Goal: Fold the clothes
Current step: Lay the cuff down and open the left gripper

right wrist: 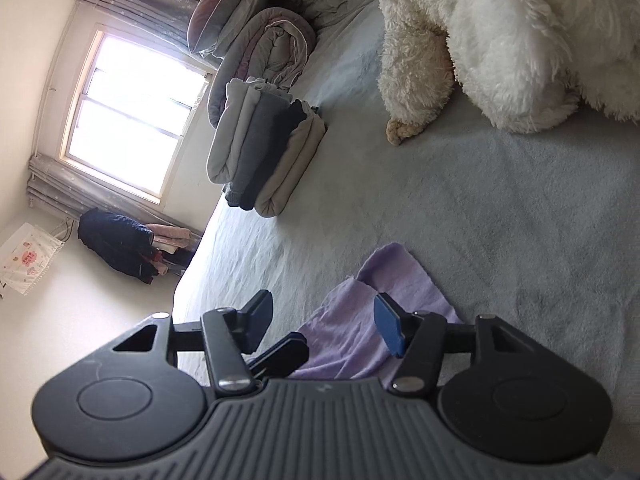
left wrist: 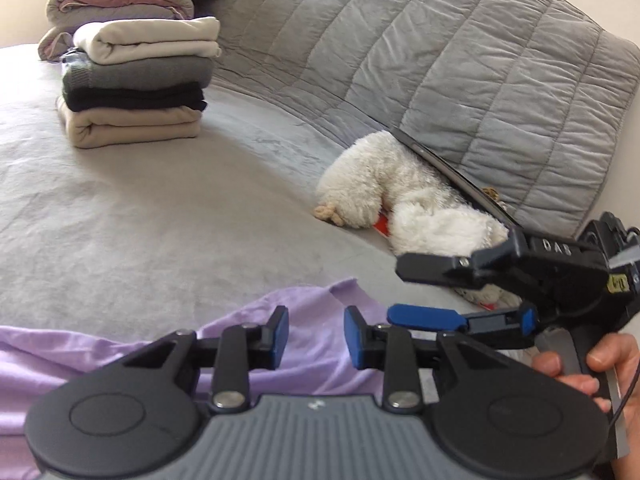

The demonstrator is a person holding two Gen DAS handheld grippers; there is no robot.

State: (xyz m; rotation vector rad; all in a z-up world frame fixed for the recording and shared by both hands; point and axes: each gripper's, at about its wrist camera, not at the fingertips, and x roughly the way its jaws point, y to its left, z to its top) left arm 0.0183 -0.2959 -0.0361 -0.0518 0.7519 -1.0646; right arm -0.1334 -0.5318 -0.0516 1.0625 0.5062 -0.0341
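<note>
My left gripper [left wrist: 316,336] and right gripper [right wrist: 322,326] both hang unclenched over the lilac cloth [left wrist: 120,344], gripping nothing.

Home bedroom, grey bed [left wrist: 120,208], curtained window [right wrist: 132,116]

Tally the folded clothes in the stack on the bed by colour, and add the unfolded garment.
Folded stack:
White or cream: 1
Grey: 1
Black: 1
Beige: 1
Unfolded lilac garment: 1
Total: 5
</note>
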